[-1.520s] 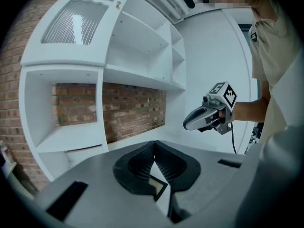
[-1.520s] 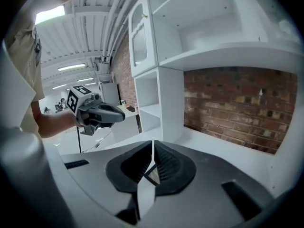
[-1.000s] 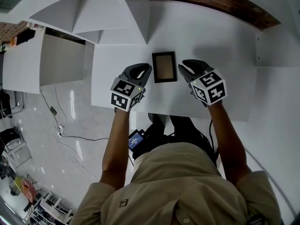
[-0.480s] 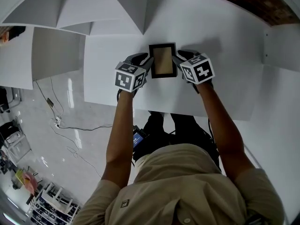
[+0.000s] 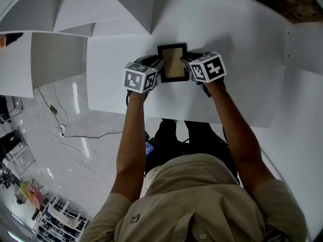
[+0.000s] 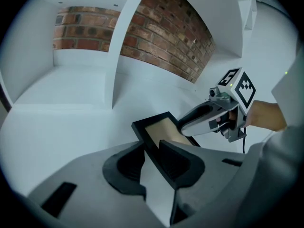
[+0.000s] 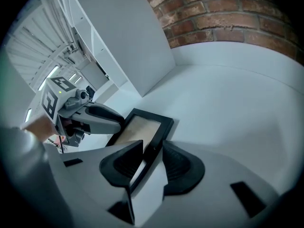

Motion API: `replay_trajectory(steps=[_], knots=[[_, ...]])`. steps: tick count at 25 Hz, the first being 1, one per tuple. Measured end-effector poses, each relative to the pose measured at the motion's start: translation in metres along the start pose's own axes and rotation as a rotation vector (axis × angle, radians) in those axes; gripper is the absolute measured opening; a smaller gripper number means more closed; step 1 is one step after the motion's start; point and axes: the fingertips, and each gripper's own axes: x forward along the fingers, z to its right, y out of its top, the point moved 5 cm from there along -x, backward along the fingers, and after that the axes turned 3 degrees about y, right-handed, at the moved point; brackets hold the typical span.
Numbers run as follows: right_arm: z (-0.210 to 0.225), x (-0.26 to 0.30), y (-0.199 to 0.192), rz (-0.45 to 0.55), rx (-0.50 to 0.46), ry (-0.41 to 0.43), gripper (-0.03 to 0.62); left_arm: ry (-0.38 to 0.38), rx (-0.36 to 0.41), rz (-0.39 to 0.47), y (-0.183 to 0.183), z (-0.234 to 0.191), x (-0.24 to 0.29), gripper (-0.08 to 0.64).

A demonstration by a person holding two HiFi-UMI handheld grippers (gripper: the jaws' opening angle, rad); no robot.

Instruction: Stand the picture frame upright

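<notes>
A black picture frame (image 5: 174,64) with a tan inner panel lies on the white table (image 5: 227,100). My left gripper (image 5: 157,67) is at its left side and my right gripper (image 5: 187,63) at its right side. In the left gripper view the frame's (image 6: 164,133) left rail runs between my left gripper's (image 6: 152,152) jaws, with a gap of table showing beside it. In the right gripper view the frame's (image 7: 138,129) right rail sits between my right gripper's (image 7: 152,151) jaws, which are opening and not pressing on it.
White shelf partitions (image 5: 136,9) rise behind the frame, with a brick wall (image 6: 166,37) beyond them. The table's front edge (image 5: 166,116) is close to the person's body. The floor with cables (image 5: 70,145) lies to the left.
Both grippers have moved forward and inward from beside the frame until their jaws straddle its left and right rails. The frame itself has stayed put.
</notes>
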Motion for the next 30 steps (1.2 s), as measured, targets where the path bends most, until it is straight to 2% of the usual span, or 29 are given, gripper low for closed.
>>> replay_trajectory(steps=[5, 12, 16, 20, 25, 30], knots=[[0.000, 0.001, -0.001, 0.004, 0.024, 0.002, 0.107, -0.045, -0.062, 0.025, -0.001, -0.003, 0.001, 0.081], [-0.009, -0.014, 0.004, 0.067, -0.017, 0.001, 0.094, -0.066, -0.069, 0.042, -0.002, 0.001, -0.005, 0.081], [-0.016, -0.026, 0.006, 0.117, -0.066, 0.017, 0.087, -0.080, -0.087, 0.094, 0.002, 0.004, -0.014, 0.081], [-0.023, -0.037, 0.007, 0.190, -0.097, 0.031, 0.066, -0.089, -0.107, 0.189, 0.011, 0.004, -0.028, 0.081], [-0.036, -0.055, 0.009, 0.291, -0.182, 0.002, 0.044, -0.088, -0.067, 0.296, 0.025, 0.011, -0.049, 0.081], [-0.049, -0.070, 0.005, 0.339, -0.296, -0.053, 0.035, -0.087, -0.025, 0.345, 0.027, 0.022, -0.064, 0.081]])
